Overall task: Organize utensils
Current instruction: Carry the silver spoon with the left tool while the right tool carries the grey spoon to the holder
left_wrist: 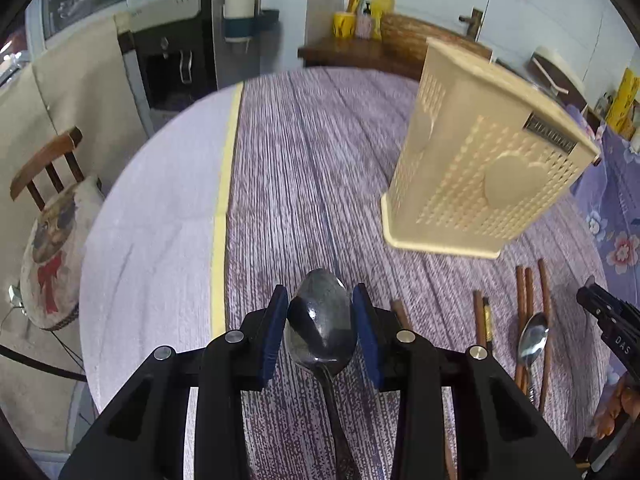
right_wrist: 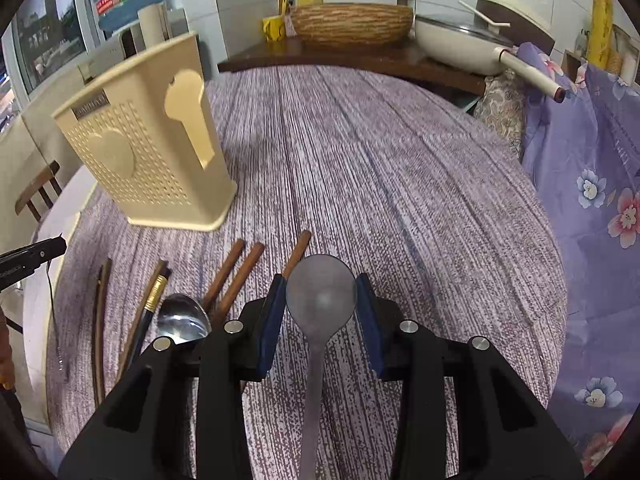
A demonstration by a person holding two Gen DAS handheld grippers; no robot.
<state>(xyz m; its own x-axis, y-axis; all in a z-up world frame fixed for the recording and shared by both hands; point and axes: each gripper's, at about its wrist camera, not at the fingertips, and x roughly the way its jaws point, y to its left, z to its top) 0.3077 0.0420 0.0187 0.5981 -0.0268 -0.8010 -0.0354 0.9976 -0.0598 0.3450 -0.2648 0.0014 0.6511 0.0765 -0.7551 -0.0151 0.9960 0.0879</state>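
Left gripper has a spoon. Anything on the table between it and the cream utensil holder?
Nothing visible. The left gripper carries the spoon between its jaws, and only bare striped cloth lies between it and the utensil holder. The chopsticks and the other spoon lie off to the right, below the holder.
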